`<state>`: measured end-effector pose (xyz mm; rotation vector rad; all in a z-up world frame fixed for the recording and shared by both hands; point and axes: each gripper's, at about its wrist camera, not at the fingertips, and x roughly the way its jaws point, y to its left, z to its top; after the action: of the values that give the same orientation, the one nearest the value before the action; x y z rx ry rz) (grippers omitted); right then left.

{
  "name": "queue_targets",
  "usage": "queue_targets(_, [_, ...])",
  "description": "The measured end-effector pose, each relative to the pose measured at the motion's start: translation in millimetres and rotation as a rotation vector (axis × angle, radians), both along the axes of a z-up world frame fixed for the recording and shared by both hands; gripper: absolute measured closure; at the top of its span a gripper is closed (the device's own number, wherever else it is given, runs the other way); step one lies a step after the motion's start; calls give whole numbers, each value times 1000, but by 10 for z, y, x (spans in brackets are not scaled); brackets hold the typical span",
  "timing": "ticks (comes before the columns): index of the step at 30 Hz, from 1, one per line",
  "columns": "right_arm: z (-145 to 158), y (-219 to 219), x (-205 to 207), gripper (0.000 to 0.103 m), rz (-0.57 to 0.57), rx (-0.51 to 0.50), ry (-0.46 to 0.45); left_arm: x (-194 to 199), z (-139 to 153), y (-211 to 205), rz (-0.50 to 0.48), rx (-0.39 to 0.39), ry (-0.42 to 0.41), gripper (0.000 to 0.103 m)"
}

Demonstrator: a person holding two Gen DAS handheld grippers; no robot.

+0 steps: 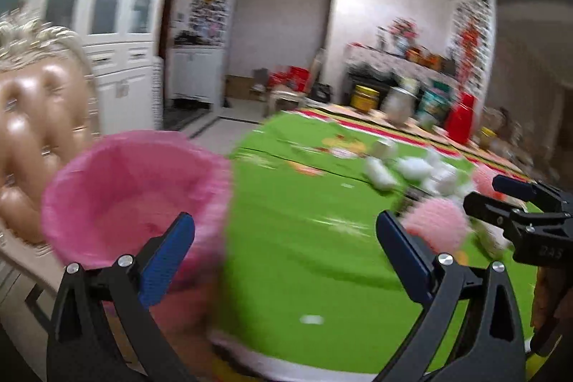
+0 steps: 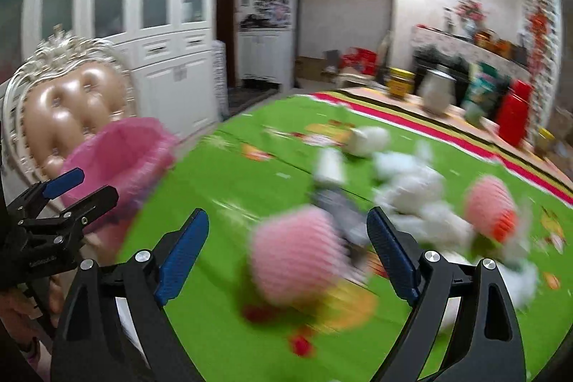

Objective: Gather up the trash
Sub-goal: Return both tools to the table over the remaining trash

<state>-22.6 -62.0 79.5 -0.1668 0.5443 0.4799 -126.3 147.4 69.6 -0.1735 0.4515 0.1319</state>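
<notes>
We look across a tabletop (image 1: 304, 238) under a green cloth, with white cabinets (image 2: 172, 59) and a tufted chair (image 2: 75, 99) behind it. Both views are blurred.

A bin (image 1: 129, 199) with a pink liner sits at the tabletop's left edge, in front of the chair. The trash lies toward the right side of the tabletop: a cluster of white crumpled paper (image 2: 412, 181), a pink foam net (image 2: 301, 253) nearest us, a second pink net (image 2: 490, 206) further right, and something grey (image 2: 336, 203) between them that we cannot make out.

Our left gripper (image 1: 285, 247) is spread wide and holds nothing; its left finger sits in front of the bin. Our right gripper (image 2: 287, 244) is also spread, with the near pink net between its fingers, but the pads do not press on it.
</notes>
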Motion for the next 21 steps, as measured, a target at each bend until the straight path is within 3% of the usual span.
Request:
queue_targets(6, [-194,-917,12,18,-175,3,39,280,-71,-729,-159,-18,61,5])
queue_targets(11, [-404,-1413,112,18,-254,35,110,474,-177,-1095,-209,7,120,5])
queue_targets(17, [-643,-1402,308,20,-244,39,218,740,-277,-1269,-234,20,196,5])
queue_targets(21, [-663,-1285,452,20,-252,2,234,918,-314,-1307,-242,8,234,5])
